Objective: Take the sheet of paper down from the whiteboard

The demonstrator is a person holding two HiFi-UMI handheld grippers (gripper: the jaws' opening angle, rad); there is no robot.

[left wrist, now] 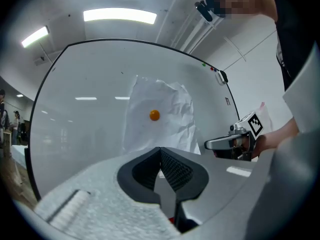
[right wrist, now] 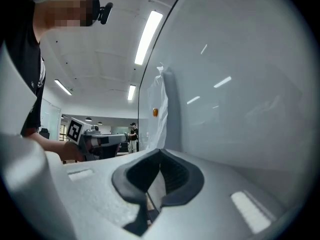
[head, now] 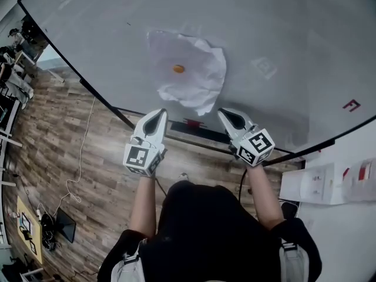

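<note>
A crumpled white sheet of paper (head: 191, 69) hangs on the whiteboard (head: 282, 34), pinned by a small orange magnet (head: 178, 69). My left gripper (head: 158, 115) points at the board just below the sheet's lower left, and my right gripper (head: 226, 115) just below its lower right. Both are shut with nothing between their jaws and stand apart from the paper. In the left gripper view the sheet (left wrist: 160, 121) and magnet (left wrist: 154, 115) lie straight ahead above the left gripper (left wrist: 160, 151), with the right gripper (left wrist: 227, 143) to one side. The right gripper view shows the sheet (right wrist: 161, 109) edge-on beyond the right gripper (right wrist: 160, 154).
A ledge with a red item (head: 192, 123) runs along the board's lower edge. A red mark (head: 351, 105) and a faint square tag (head: 264, 68) sit on the board. Wooden floor (head: 70, 134) with a loose cable lies left; a white wall with switches (head: 320, 184) stands right.
</note>
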